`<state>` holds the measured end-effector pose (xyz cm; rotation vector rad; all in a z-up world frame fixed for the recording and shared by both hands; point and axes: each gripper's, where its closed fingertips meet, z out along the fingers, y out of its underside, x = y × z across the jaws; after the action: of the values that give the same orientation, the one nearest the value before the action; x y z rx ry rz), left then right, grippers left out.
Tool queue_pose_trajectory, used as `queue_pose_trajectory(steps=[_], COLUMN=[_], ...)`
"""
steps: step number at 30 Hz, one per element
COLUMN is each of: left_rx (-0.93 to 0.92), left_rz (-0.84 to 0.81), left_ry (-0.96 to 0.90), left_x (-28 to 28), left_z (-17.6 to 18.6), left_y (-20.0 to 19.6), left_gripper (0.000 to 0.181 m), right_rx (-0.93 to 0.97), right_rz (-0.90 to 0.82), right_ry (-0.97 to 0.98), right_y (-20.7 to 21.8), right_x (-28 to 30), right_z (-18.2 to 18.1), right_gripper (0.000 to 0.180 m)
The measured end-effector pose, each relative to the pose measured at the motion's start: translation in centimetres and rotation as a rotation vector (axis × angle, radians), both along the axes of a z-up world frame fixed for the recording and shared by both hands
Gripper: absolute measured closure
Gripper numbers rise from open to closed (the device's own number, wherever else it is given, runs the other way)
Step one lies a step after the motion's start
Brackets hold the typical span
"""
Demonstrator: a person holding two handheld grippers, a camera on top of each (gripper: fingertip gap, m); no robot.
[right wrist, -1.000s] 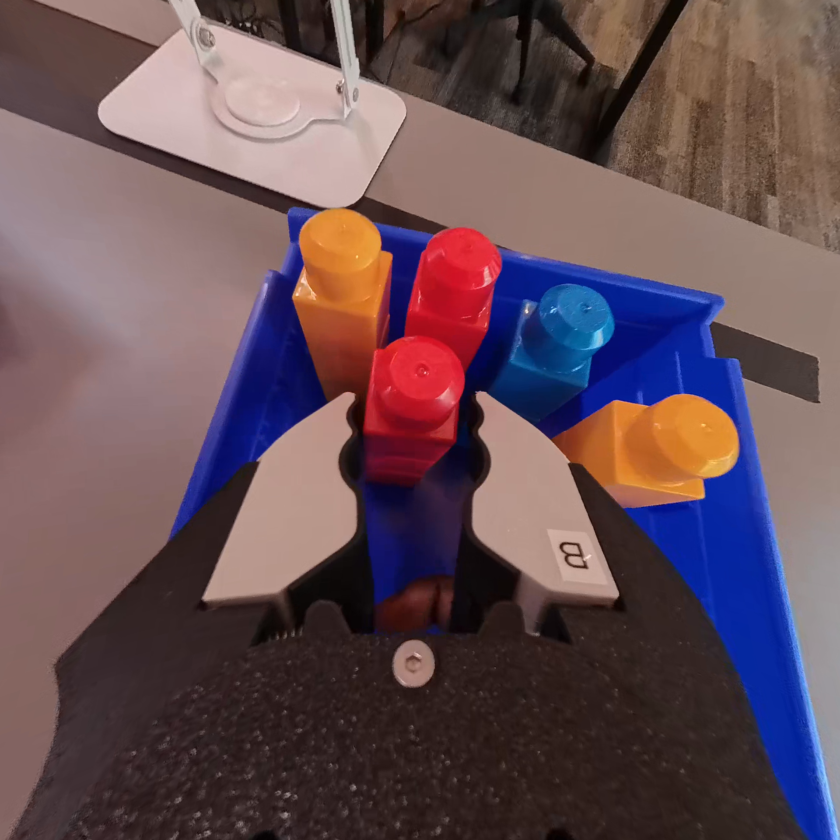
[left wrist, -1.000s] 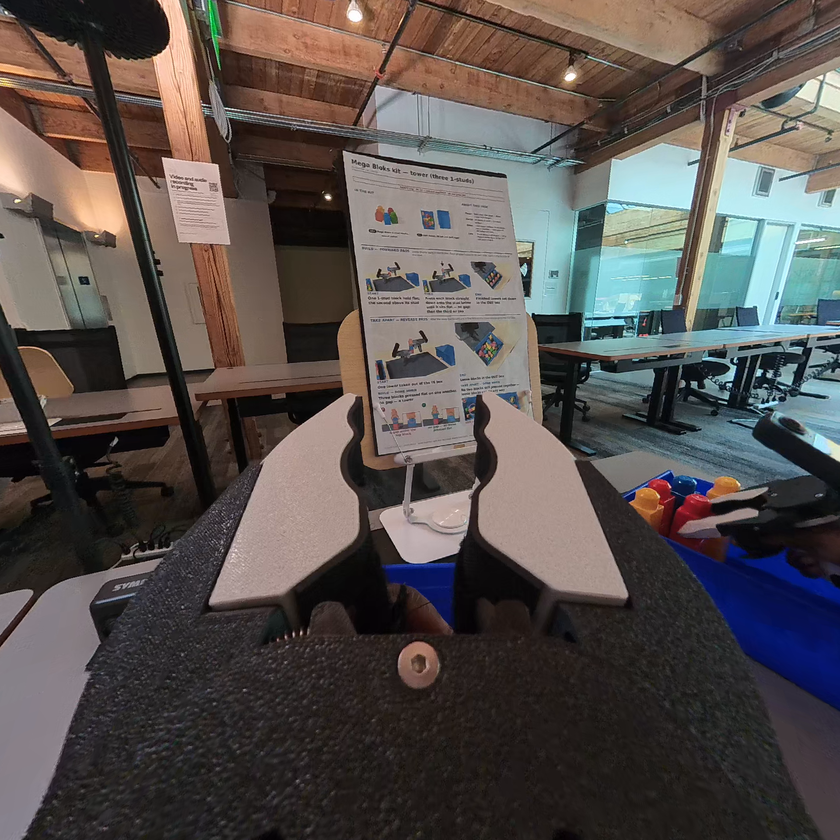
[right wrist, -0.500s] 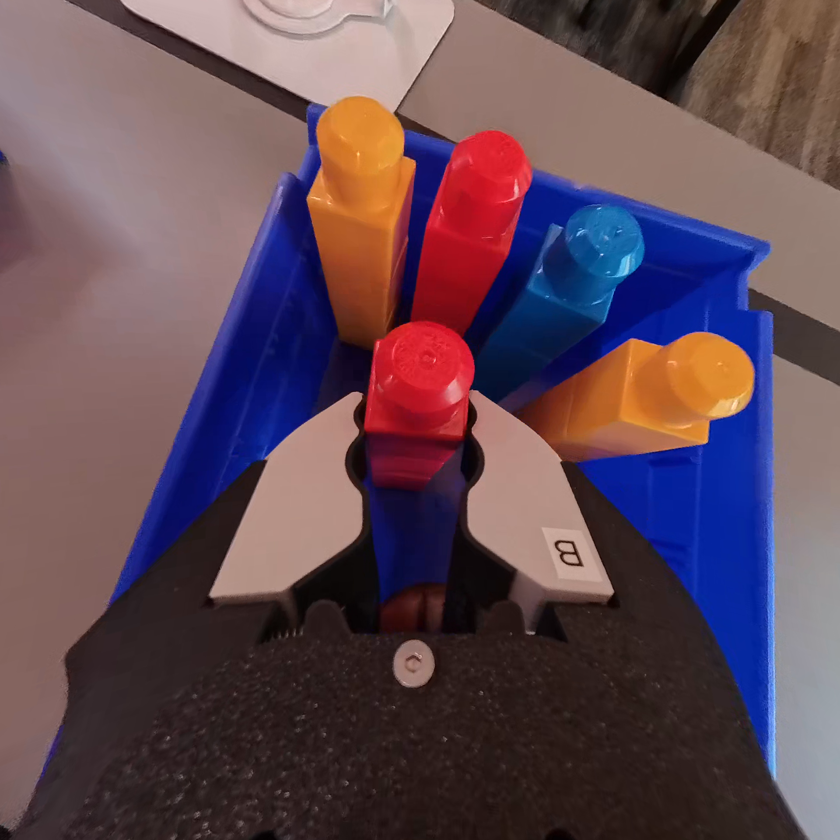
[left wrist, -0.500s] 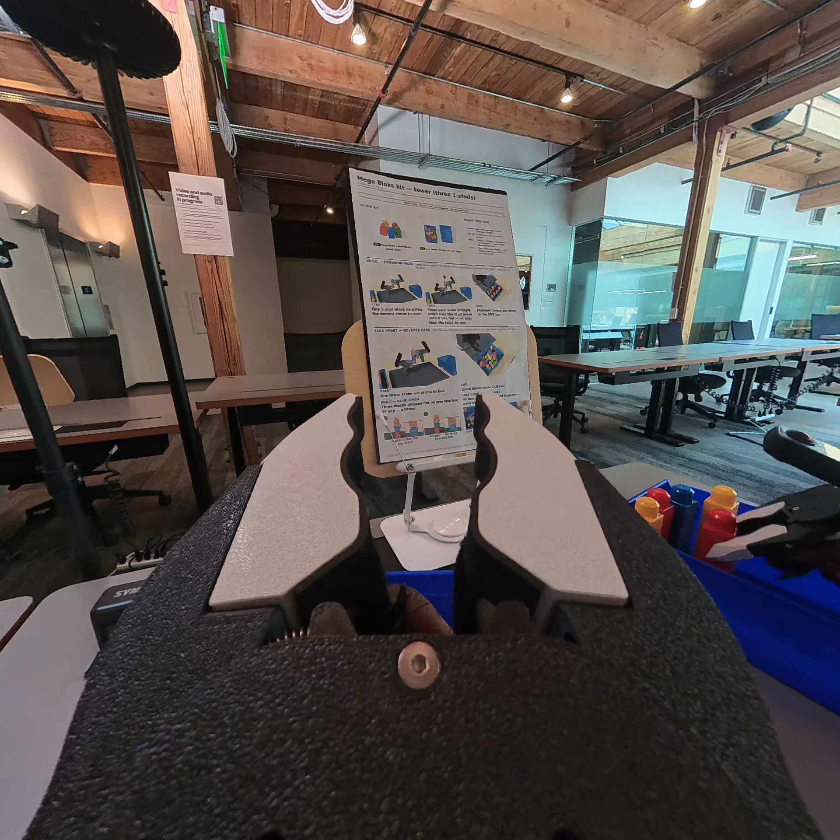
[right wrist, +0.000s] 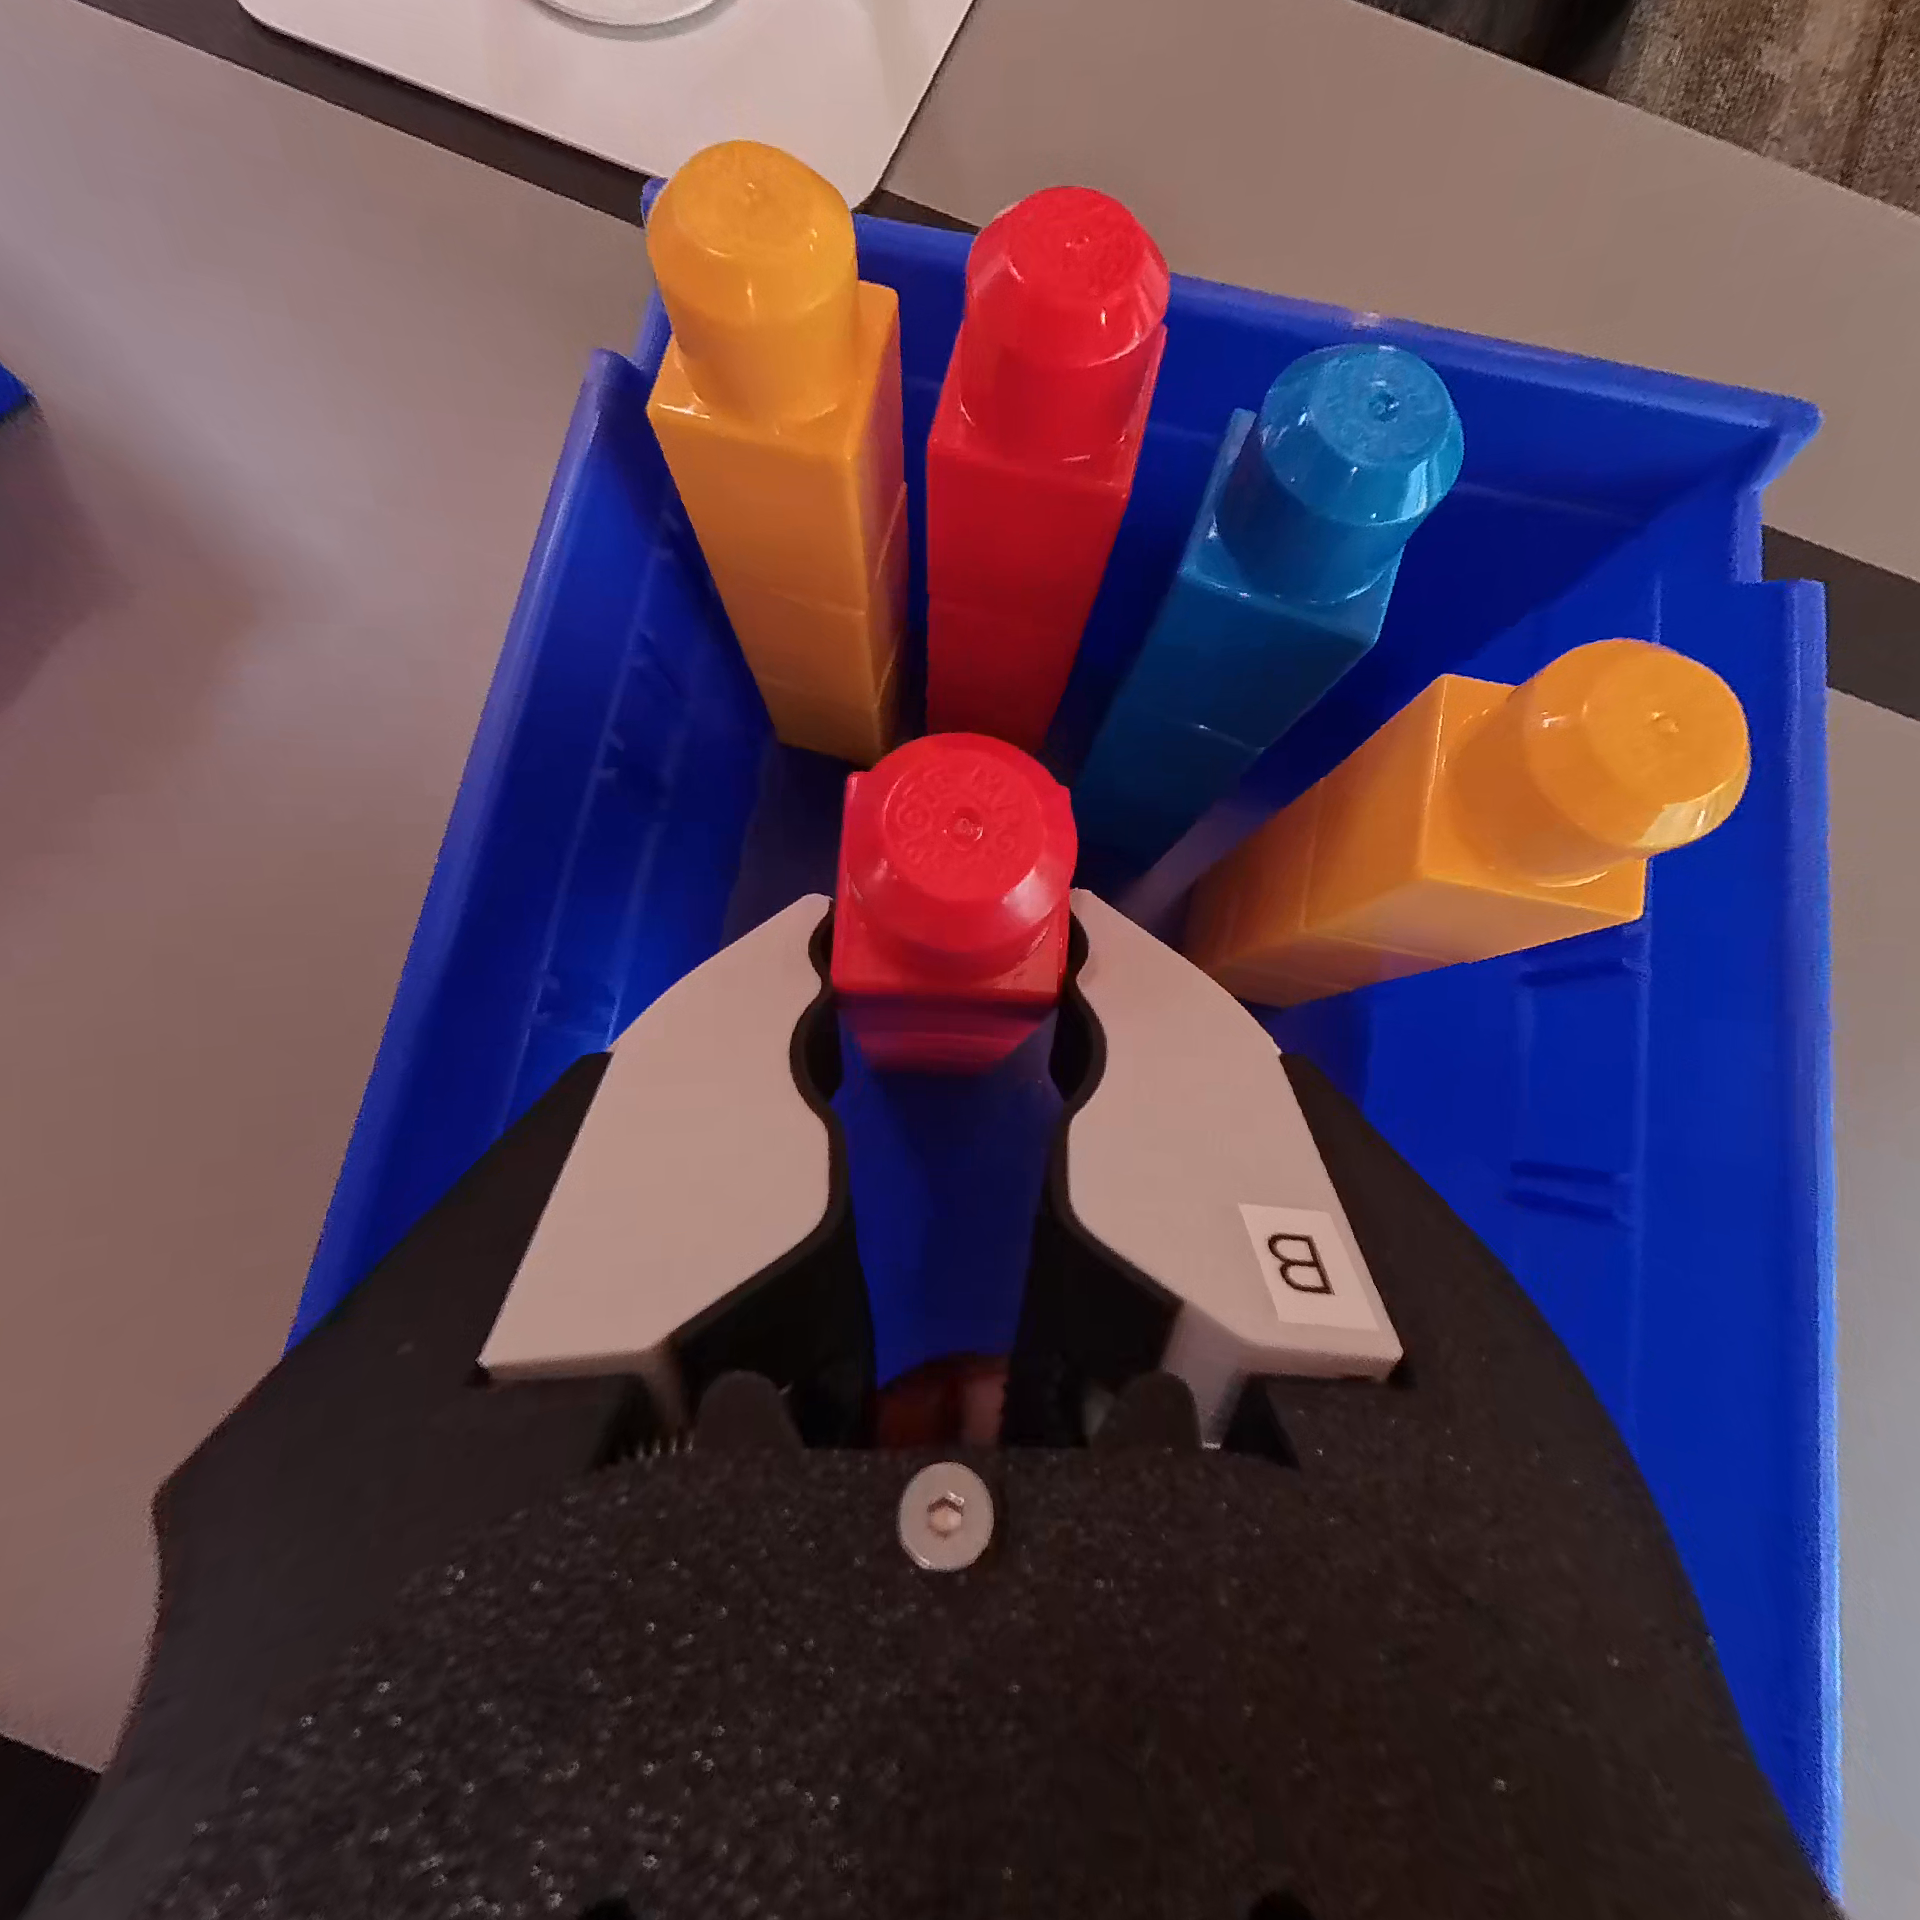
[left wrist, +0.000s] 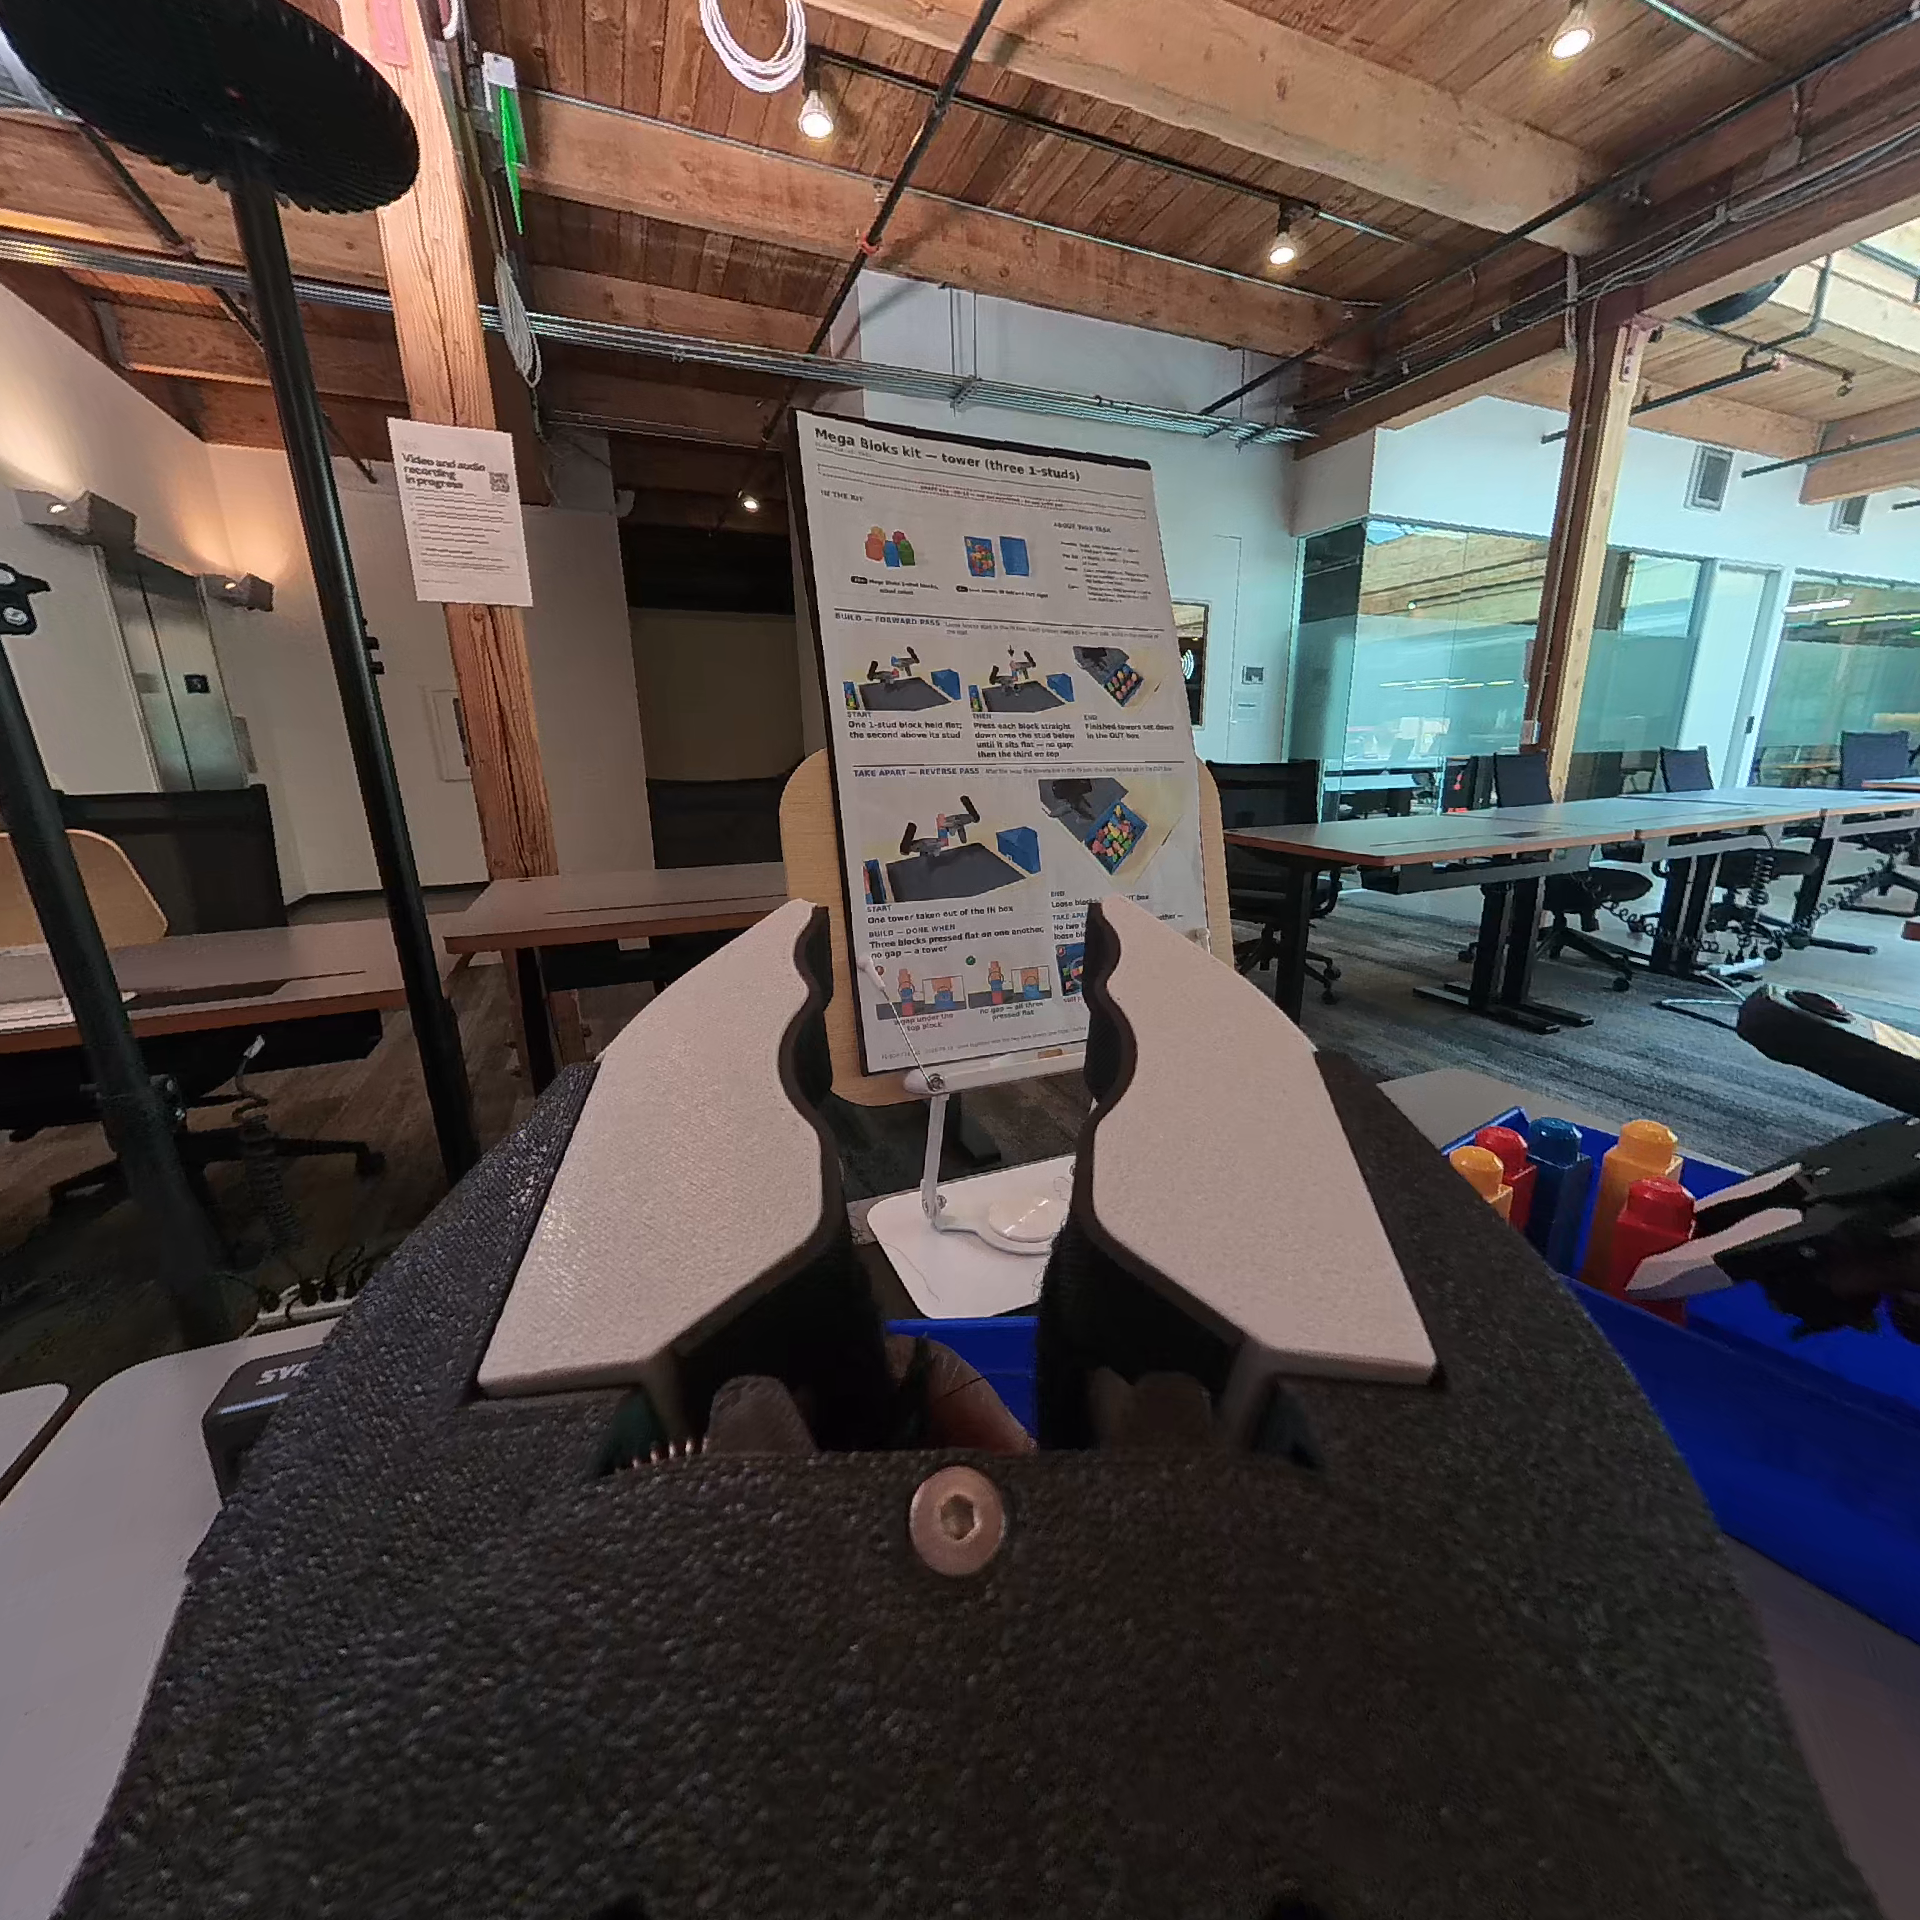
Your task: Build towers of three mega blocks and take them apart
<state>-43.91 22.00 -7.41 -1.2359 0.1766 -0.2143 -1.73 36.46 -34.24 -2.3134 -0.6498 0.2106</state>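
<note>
In the blue bin (right wrist: 1704, 1195), two red towers (right wrist: 951, 914), two orange (right wrist: 779, 499), one blue (right wrist: 1278, 582)

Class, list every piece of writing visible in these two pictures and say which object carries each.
Wording is not copied here; only where it stands.
Instruction sheet: printed headings, captions.
Notice on the wooden post: printed text.
White sticker on the right hand-held gripper: one character.
Red tower, top stud: embossed ring, too small.
Black device at the left table edge: cut off.
</note>
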Motion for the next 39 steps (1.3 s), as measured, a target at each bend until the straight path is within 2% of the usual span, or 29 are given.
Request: queue_pose_trajectory(steps=[6, 18, 23, 27, 35, 37, 39], left_rx=[-0.004, -0.022, -0.098, -0.296, -0.813, -0.891, -0.95], left_rz=[-0.006, -0.018, -0.019, -0.031, -0.109, -0.056, 0.085], left_ry=[0.008, 0.023, 0.033, 0.099, 0.411, 0.44, 0.47], left_x=[0.3, 0.7, 0.4, 0.4, 2.6, 1.9, -0.4], left_z=[-0.2, -0.6, -2.1, -6.5, -21.1, -23.8, -25.9], left_y=[0.2, 0.6, 1.6, 4.1, 9.0, 10.1, 11.1], left_gripper=[0.134, 0.134, 0.134, 0.133, 0.133, 0.132, 0.132], right_rx=[0.071, 0.18, 0.22, 0.312, 0.45, 0.458, 0.464], right_rz=[0.028, -0.065, -0.073, -0.106, -0.111, -0.11, -0.097], right_ry=[0.009, 0.042, 0.08, 0.094, 0.16, 0.149, 0.132], right_y=[0.9, 3.4, 3.2, 2.9, 1.6, 1.3, 1.0], right_x=[-0.6, -0.4, -0.2, 0.7, 1.4, 1.5, 1.3], right_z=[0.2, 0.4, 2.0, 4.7, 9.2, 9.7, 10.0], right_gripper=[0.141, 0.139, 0.12, 0.115, 0.118, 0.119, 0.119])
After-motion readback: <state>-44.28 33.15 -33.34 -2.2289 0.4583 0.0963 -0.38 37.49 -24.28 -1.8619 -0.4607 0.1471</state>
